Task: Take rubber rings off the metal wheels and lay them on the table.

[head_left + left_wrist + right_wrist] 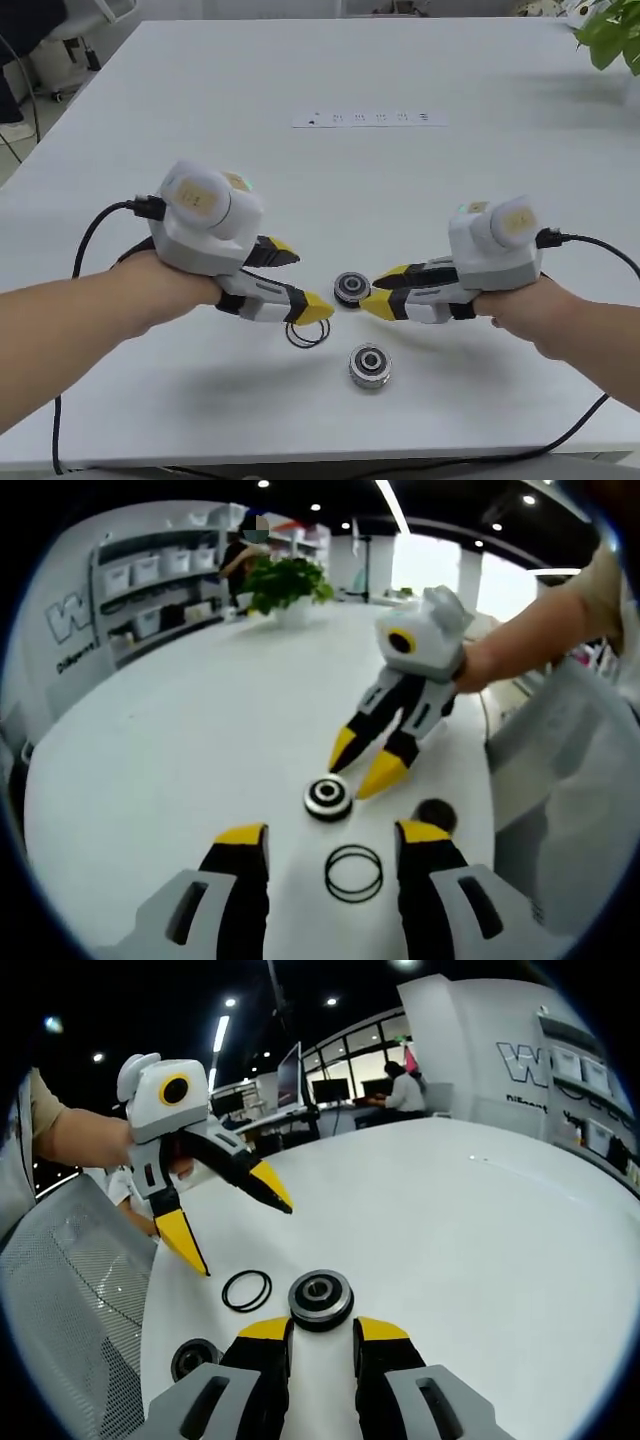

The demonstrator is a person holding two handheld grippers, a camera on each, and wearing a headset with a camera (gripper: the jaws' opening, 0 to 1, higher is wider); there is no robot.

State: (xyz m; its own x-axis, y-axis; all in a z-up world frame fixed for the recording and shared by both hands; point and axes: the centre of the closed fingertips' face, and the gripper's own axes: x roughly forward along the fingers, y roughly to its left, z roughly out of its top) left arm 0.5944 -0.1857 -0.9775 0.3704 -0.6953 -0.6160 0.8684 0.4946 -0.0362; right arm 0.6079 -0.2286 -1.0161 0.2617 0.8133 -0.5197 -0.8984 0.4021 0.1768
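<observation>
**Thin rings, hard wheels: where we take hold**

We hold both grippers low over the white table (420, 190), tips facing each other. The left gripper (307, 283) has its jaws wide apart and holds nothing. Between its tips, in the left gripper view, the loose rubber rings (354, 872) lie flat on the tabletop, apparently two overlapped. The right gripper (322, 1330) has its jaws only narrowly apart, with the first wheel (320, 1300) just ahead of the tips and not clamped. The second wheel (370, 365) stands apart, nearer to us.

We judge the wheels to be small, dense and rigid. They should take a firm pinch across the rim without harm, though smooth metal may slide on the table. The rings look thin, soft and stretchy, and very light. We would hook or pinch a ring at the outer edge and roll it off while the other gripper steadies the wheel. We cannot tell whether either wheel has a ring left on it.

There is no container here. The freed rings rest straight on the bare table, beside the first wheel.
</observation>
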